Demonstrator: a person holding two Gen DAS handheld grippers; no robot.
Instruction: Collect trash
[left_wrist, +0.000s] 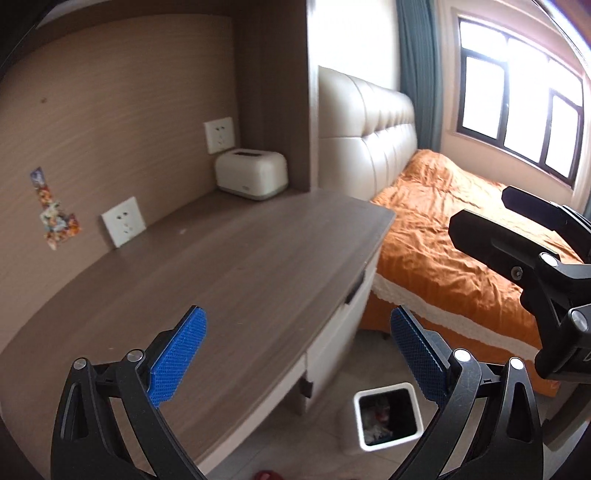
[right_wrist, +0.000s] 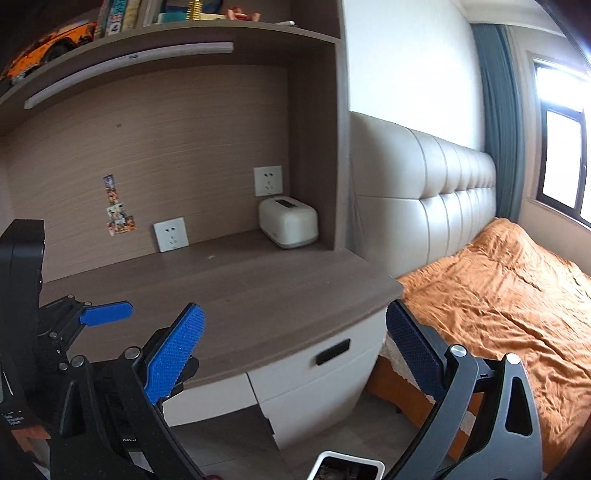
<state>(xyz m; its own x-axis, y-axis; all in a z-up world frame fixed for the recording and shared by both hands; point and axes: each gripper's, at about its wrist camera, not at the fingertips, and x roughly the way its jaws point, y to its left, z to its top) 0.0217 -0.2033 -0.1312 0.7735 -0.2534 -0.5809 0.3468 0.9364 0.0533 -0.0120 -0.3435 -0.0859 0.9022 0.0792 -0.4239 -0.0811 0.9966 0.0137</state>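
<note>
A white square trash bin (left_wrist: 388, 417) stands on the floor beside the desk, with crumpled trash inside; its rim also shows at the bottom of the right wrist view (right_wrist: 347, 467). My left gripper (left_wrist: 299, 343) is open and empty, held above the desk's front edge and the bin. My right gripper (right_wrist: 295, 339) is open and empty, held in front of the desk's corner. The right gripper's black body (left_wrist: 535, 273) shows at the right of the left wrist view. The left gripper (right_wrist: 92, 321) shows at the left of the right wrist view. No loose trash shows on the desk.
A wooden desk (left_wrist: 229, 266) with white drawers (right_wrist: 314, 376) has a white toaster-like box (left_wrist: 252, 174) at the back. Wall sockets (left_wrist: 123, 220) and a sticker strip (left_wrist: 55, 210) are on the back panel. A bed with an orange cover (left_wrist: 461, 258) lies to the right.
</note>
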